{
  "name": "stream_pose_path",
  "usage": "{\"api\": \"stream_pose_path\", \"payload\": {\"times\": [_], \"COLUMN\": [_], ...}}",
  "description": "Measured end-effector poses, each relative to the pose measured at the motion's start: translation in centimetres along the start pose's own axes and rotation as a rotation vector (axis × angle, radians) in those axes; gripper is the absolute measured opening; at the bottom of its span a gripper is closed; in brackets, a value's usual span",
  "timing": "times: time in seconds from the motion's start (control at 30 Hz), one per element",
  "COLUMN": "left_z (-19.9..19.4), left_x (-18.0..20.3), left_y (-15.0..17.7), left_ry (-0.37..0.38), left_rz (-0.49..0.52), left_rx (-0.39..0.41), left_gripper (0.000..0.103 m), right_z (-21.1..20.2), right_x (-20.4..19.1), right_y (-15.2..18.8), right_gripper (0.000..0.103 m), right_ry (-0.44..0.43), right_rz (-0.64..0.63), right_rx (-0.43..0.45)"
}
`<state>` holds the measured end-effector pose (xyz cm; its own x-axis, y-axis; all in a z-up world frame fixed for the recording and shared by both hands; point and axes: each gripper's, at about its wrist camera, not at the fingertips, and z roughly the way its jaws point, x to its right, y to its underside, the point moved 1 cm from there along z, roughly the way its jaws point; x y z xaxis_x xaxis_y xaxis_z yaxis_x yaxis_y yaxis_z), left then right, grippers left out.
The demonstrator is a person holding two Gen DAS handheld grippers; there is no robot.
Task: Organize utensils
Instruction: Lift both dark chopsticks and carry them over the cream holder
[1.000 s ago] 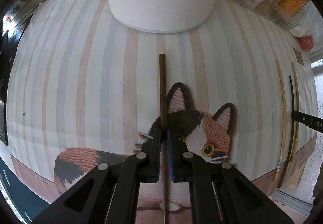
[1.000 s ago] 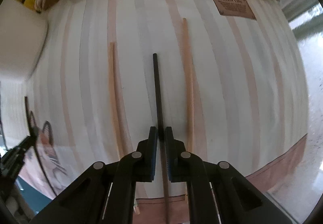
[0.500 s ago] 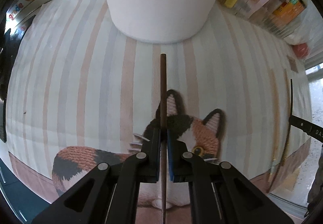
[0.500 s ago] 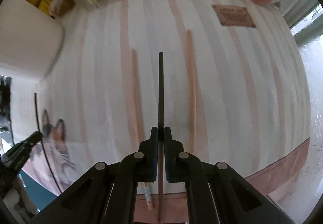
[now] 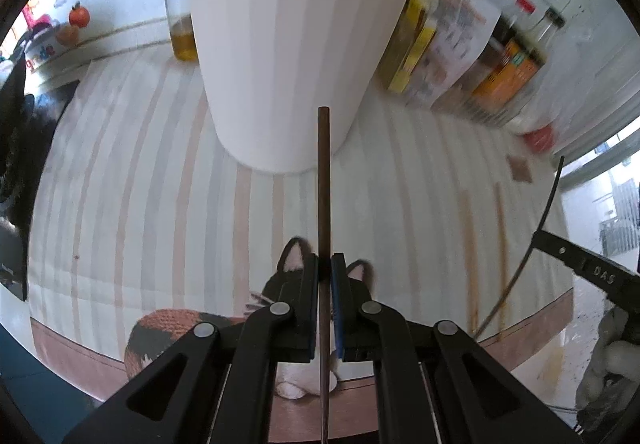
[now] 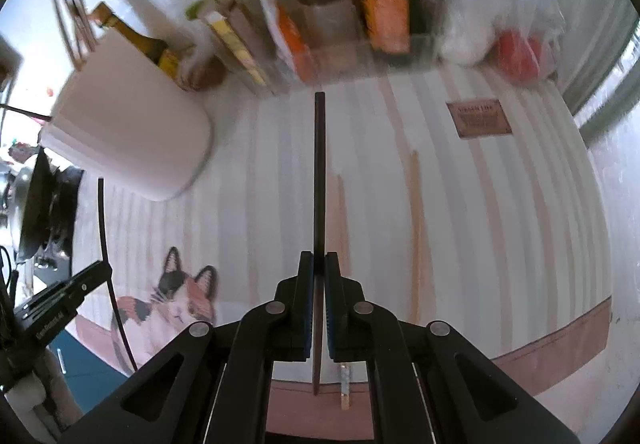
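My left gripper (image 5: 325, 272) is shut on a dark brown chopstick (image 5: 323, 180), held above the striped cloth and pointing at the white utensil holder (image 5: 288, 56), which holds several wooden chopsticks. My right gripper (image 6: 314, 268) is shut on a black chopstick (image 6: 319, 172), lifted off the cloth. Two light wooden chopsticks (image 6: 416, 212) lie on the cloth under and right of it; they also show in the left wrist view (image 5: 470, 244). The holder sits at the upper left in the right wrist view (image 6: 128, 132).
The cloth (image 5: 132, 180) has a cat picture (image 6: 180, 292) near its front edge. Bottles and boxes (image 5: 480, 56) line the back wall. An oil bottle (image 5: 180, 12) stands left of the holder. A dark stove area (image 5: 12, 148) lies to the left.
Both grippers have lifted their chopsticks off the cloth and tilted upward, so the holder's rim and the back wall now show. The black chopstick left the two wooden ones on the cloth.
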<state>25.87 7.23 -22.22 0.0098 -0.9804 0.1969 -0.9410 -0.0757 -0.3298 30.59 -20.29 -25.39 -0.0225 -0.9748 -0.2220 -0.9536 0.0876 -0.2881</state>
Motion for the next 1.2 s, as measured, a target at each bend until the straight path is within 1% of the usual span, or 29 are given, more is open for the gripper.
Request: {"api": "stream_pose_path", "payload": {"times": [0.1, 0.73, 1.03, 1.13, 1.2], "left_z": [-1.4, -8.6, -13.8, -15.5, -16.5], "left_x": [-0.2, 0.3, 1.1, 1.1, 1.0], "left_y": [-0.3, -1.8, -4.0, -5.1, -5.8], "left_ry": [0.008, 0.047, 0.077, 0.083, 0.088], "left_rz": [0.004, -0.015, -0.006, -0.006, -0.011], "left_rx": [0.033, 0.195, 0.323, 0.369, 0.400], "left_gripper": [0.004, 0.004, 0.004, 0.004, 0.004], "right_z": [-0.8, -8.3, -13.2, -14.6, -15.2], "right_x": [-1.6, -6.9, -10.3, -11.3, -11.8], "right_y": [-0.2, -2.5, -3.9, -4.4, -4.6], "right_gripper": [0.005, 0.004, 0.004, 0.004, 0.004], "right_ry": [-0.017, -0.126, -0.183, -0.196, -0.208], "right_rz": [-0.008, -0.082, -0.135, -0.147, -0.156], "right_rx": [0.032, 0.221, 0.322, 0.350, 0.353]}}
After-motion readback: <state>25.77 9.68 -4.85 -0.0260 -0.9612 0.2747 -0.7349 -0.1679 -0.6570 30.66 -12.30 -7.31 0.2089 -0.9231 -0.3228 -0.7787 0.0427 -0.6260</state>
